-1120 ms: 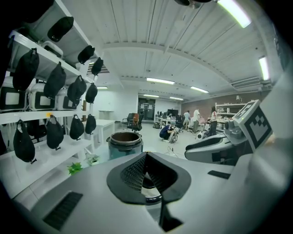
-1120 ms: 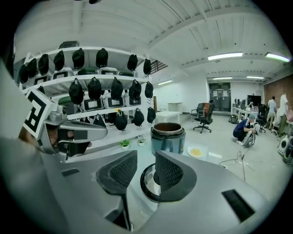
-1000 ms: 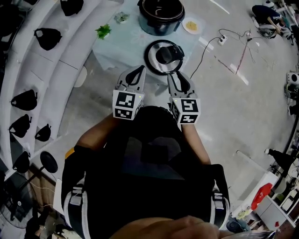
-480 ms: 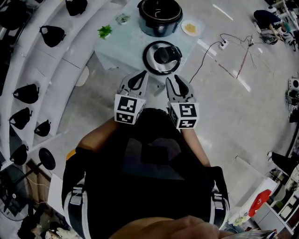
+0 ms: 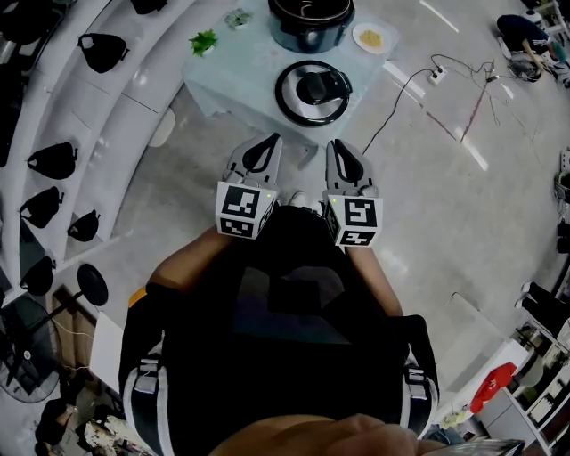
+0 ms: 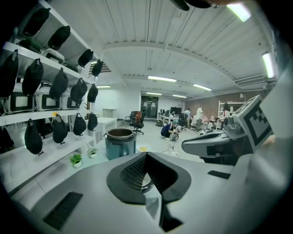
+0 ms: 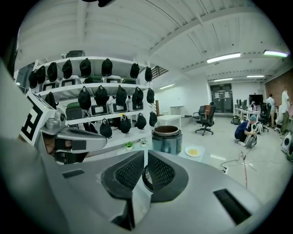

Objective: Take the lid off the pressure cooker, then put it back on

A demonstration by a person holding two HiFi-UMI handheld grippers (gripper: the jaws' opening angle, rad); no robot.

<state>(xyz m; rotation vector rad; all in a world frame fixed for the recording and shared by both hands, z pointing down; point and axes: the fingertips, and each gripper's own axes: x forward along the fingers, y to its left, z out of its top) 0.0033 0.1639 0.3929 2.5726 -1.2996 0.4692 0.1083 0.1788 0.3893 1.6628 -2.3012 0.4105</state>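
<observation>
1. Change since the earlier frames: the person and both grippers have drawn back from the table (image 5: 233, 80). Bare floor now lies between the jaws and the table edge, where before the tips stood just short of the lid.
2. The table carries the open cooker pot (image 5: 310, 20) at its far side, with a small plate (image 5: 371, 37) beside it.
3. The lid (image 5: 312, 89) lies flat on the table in front of the pot, handle up, touched by neither gripper.
4. Step in hand, as judged: the removal is done and the replacement has not begun. The next move calls for stepping back up to the table, opening the jaws, gripping the lid and setting it squarely on the pot.
5. The left gripper (image 5: 265, 144) and right gripper (image 5: 338, 147) are held side by side before the torso, elbows bent. Both point at the table, tilted slightly down.
6. The left jaws are together and empty. The right jaws are closing, only a thin slit left, with nothing between them.
</observation>
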